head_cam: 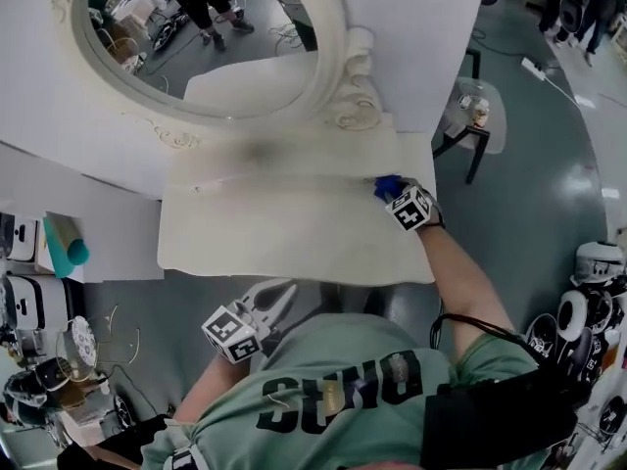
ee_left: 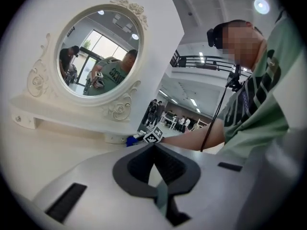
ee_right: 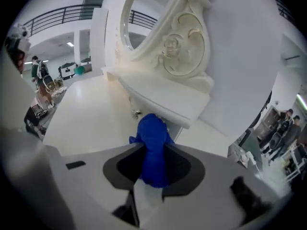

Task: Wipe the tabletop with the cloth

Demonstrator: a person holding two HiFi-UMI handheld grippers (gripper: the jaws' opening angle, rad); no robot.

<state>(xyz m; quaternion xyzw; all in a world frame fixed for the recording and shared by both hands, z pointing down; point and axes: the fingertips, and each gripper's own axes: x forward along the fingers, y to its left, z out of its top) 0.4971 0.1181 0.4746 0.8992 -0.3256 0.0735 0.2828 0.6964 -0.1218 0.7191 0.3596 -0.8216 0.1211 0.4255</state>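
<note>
The right claw (ee_right: 154,145) is closed on a bunched blue cloth (head_cam: 386,185), which fills the gap between its jaws and sticks out past their tips. In the head view this claw sits at the right of the frame's middle, over the far right part of the cream desk (head_cam: 284,233), with the cloth close to the low ledge (head_cam: 294,155) that runs along the back of the desk. The right gripper view shows the cloth pointing at the end of that ledge, just below the carved scroll (ee_right: 184,44) of the mirror frame; whether the cloth presses on the desk top cannot be told. The oval mirror (head_cam: 211,23) stands in the upper left of the head view. The left claw (ee_left: 153,145) has its jaws together with nothing between them, and in the head view it hangs at lower centre, off the desk's near edge and in front of the person's green shirt (head_cam: 333,399), well apart from the cloth.
</note>
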